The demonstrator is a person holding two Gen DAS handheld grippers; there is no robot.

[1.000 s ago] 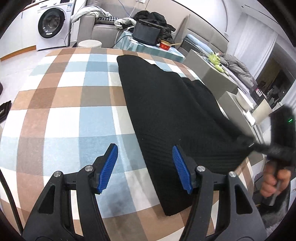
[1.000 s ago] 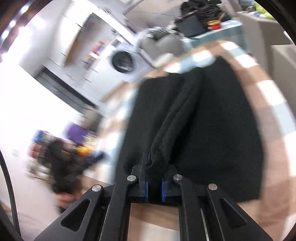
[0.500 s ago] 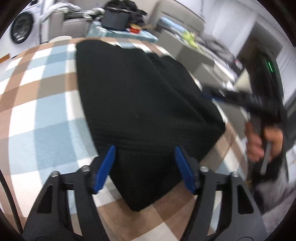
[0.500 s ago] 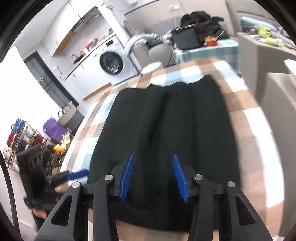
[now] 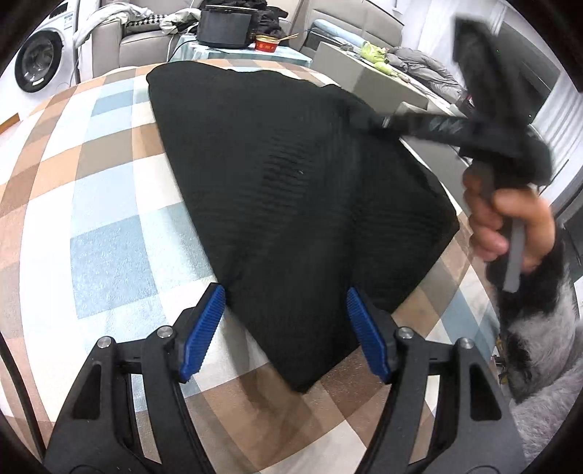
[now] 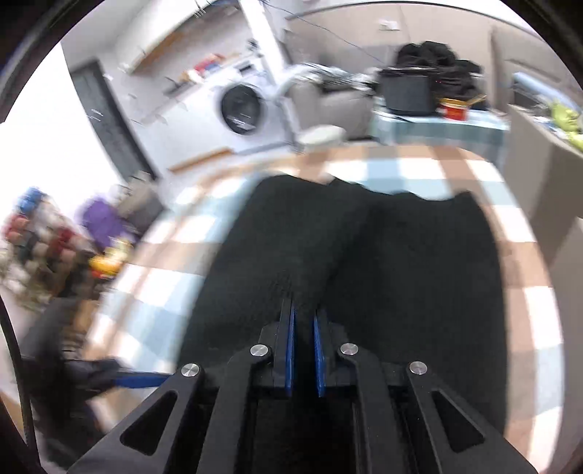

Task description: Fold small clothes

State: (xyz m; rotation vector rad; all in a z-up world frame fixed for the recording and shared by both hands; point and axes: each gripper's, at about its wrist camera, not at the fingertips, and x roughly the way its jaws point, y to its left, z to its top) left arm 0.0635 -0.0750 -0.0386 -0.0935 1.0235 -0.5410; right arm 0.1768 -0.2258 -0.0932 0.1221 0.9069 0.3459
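A black knit garment (image 5: 291, 189) lies on a table with a checked cloth (image 5: 109, 226). My left gripper (image 5: 286, 310) is open, its blue pads either side of the garment's near corner, just above it. My right gripper (image 6: 304, 321) is shut on a raised fold of the same garment (image 6: 364, 262). In the left wrist view the right gripper (image 5: 368, 120) reaches in from the right, held by a hand (image 5: 510, 222), its tips at the garment's far right part.
A side table with a black pot (image 5: 224, 31) and a red bowl (image 5: 267, 43) stands behind the table. A washing machine (image 5: 34, 65) is at the far left, grey sofas (image 5: 364, 69) at the right. The table edge (image 5: 455, 291) runs near the hand.
My right gripper, open half a second ago, has closed on a fold in the garment's middle. My left gripper has moved in over the near corner and stays open.
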